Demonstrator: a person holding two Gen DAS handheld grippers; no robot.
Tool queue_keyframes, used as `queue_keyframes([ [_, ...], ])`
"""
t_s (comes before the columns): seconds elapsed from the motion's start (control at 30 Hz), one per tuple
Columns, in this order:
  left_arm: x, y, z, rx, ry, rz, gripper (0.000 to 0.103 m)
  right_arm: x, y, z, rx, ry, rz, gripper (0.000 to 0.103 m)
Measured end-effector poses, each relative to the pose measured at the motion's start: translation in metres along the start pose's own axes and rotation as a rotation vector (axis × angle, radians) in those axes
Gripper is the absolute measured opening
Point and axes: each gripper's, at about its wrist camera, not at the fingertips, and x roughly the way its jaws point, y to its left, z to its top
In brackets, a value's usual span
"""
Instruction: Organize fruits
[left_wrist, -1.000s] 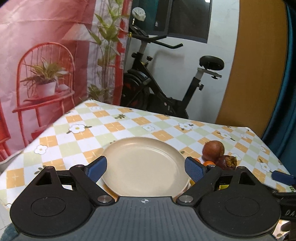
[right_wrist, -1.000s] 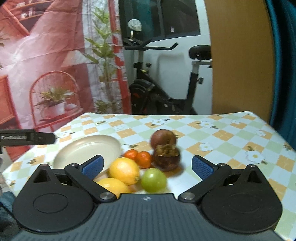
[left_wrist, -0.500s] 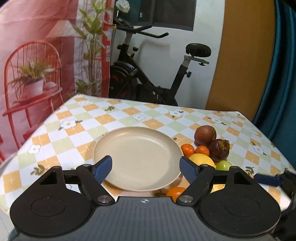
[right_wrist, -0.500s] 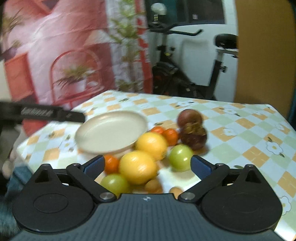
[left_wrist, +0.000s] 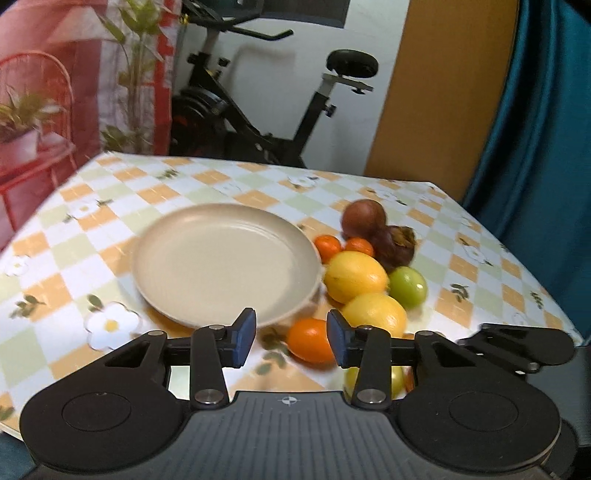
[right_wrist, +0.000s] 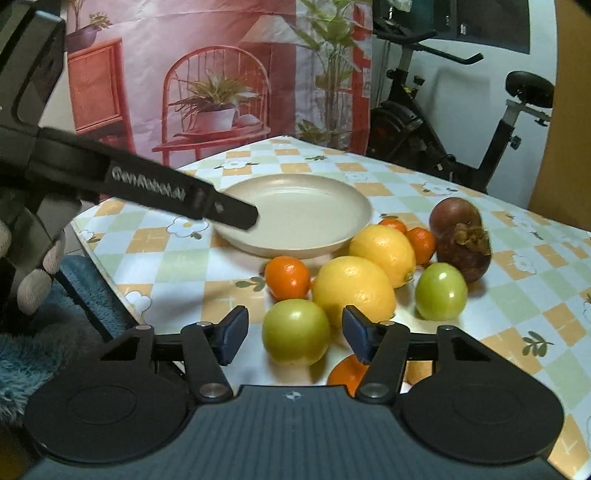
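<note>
So both grippers, left gripper (left_wrist: 291, 336) and right gripper (right_wrist: 291, 335), have just been closing but pinch nothing yet; the smooth, firm green fruit (right_wrist: 295, 331) beside the empty plate (right_wrist: 354, 206) on the worktop (right_wrist: 517, 236) needs a gentle mid-belly squeeze.

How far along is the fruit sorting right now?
Nothing done: the beige round plate holds no fruit. In hand: both grippers' jaws have just been closing, the right gripper around a green round fruit, not yet gripped. All fruit remains on the checkered tablecloth.
</note>
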Motion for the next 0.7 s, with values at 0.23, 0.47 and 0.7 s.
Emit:
queue_keyframes([
  [0.23,0.005,0.003,-0.004,-0.048,0.03,-0.083,0.045,0.007,0.004,-0.002,-0.011,0.014,0.0,0.056],
  [0.47,0.015,-0.005,-0.011,-0.04,0.085,-0.161,0.045,0.014,0.002,-0.004,-0.007,0.039,-0.002,0.055],
  [0.7,0.025,-0.015,-0.018,-0.008,0.144,-0.197,0.045,0.013,0.004,-0.005,-0.015,0.022,0.003,0.055],
])
